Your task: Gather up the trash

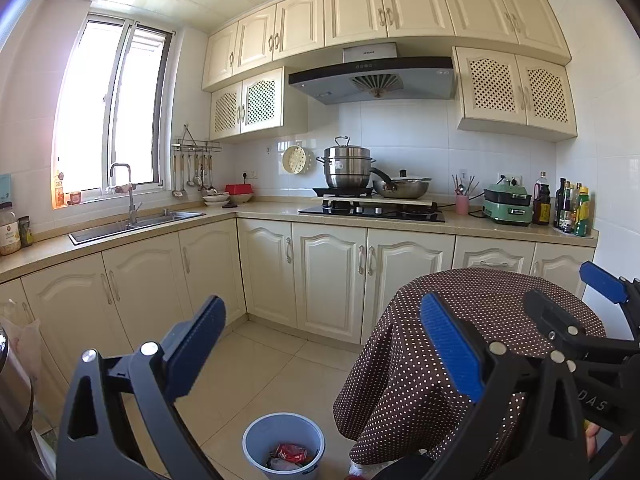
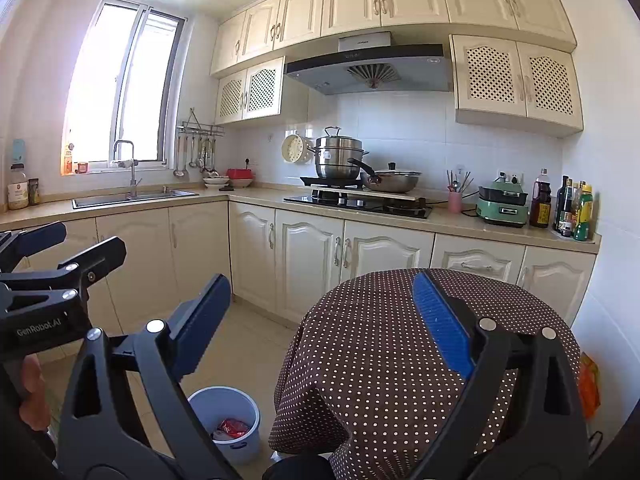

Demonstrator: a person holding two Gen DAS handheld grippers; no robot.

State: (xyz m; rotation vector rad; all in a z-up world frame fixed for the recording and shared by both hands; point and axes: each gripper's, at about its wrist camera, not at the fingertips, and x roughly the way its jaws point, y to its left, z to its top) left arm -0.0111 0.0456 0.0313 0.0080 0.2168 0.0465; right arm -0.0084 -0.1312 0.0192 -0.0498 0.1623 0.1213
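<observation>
Both grippers are held up at about table height with their fingers spread wide and nothing between them. The left gripper (image 1: 324, 344) and the right gripper (image 2: 332, 328) each look across the kitchen rather than down.

The relation that matters is down and forward: the only trash visible, a red wrapper (image 1: 291, 453) with some pale scraps, already lies at the bottom of the blue bin (image 1: 256, 436), which stands on the floor just beside the hanging edge of the dotted cloth on the round table (image 1: 500, 292). From the left gripper the bin sits low and nearly centred between the fingers; from the right gripper it lies low and toward that gripper's left finger, so the left hand looks the better lined up with it (a judgement, not a measurement). The wrapper is crumpled, so no long axis can be told.

The tabletop shows no loose trash in either view, though the right finger of each gripper hides part of it.

The right wrist view alone shows something orange (image 2: 589, 384) low beside the table's far side, against the wall; what it is cannot be told. The left wrist view alone shows a pale bag (image 1: 24, 344) hanging at the cabinets on the left, and gives the fuller look into the bin.
</observation>
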